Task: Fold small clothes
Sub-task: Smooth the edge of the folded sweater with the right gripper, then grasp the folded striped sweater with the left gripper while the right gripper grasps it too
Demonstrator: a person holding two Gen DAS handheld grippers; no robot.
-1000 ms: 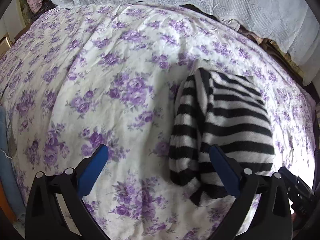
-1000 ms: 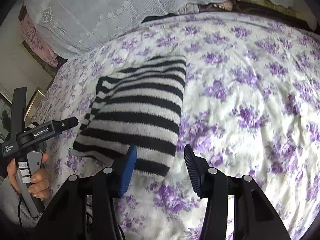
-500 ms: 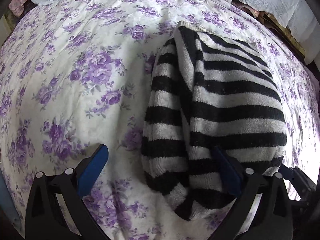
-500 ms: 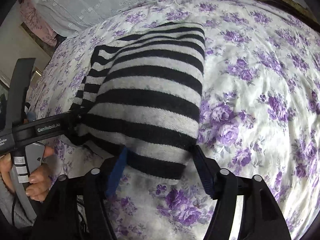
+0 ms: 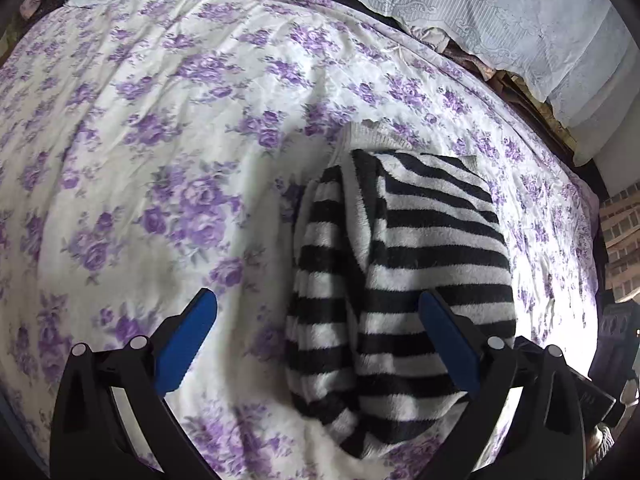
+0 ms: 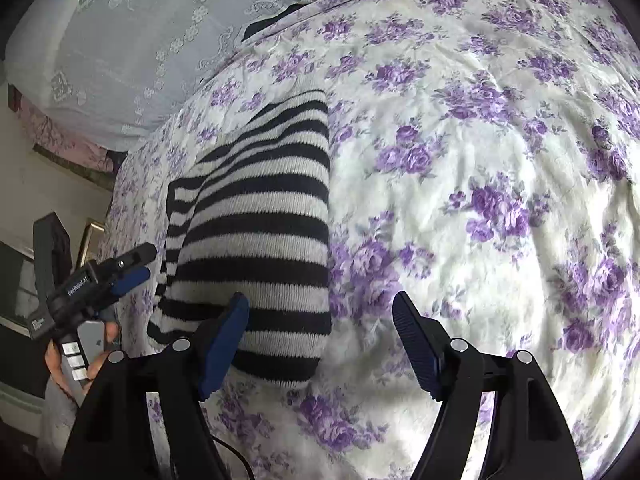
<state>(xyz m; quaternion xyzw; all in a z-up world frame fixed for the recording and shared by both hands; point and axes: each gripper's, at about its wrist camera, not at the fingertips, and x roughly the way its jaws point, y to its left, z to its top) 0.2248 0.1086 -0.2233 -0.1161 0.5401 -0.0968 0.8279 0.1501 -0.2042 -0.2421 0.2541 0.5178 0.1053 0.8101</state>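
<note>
Your right gripper is hovering over the near hem of the striped sweater. Its jaws are standing apart and have just been opening; nothing is clamped. The left pad is sitting over the hem and the right pad is clear of it, over bare bedspread.

Your left gripper is also hanging wide apart, holding nothing. The sweater's near-left folded edge is lying between its pads, with the right pad over the knit.

The sweater is lying folded into a thick rectangle on the floral bed, running from near the grippers toward the far pillows.

It's looking like soft, fuzzy, light knit: floppy, likely to sag and unfold if you're lifting one layer. Be pinching through all layers at the near hem corners.
</note>
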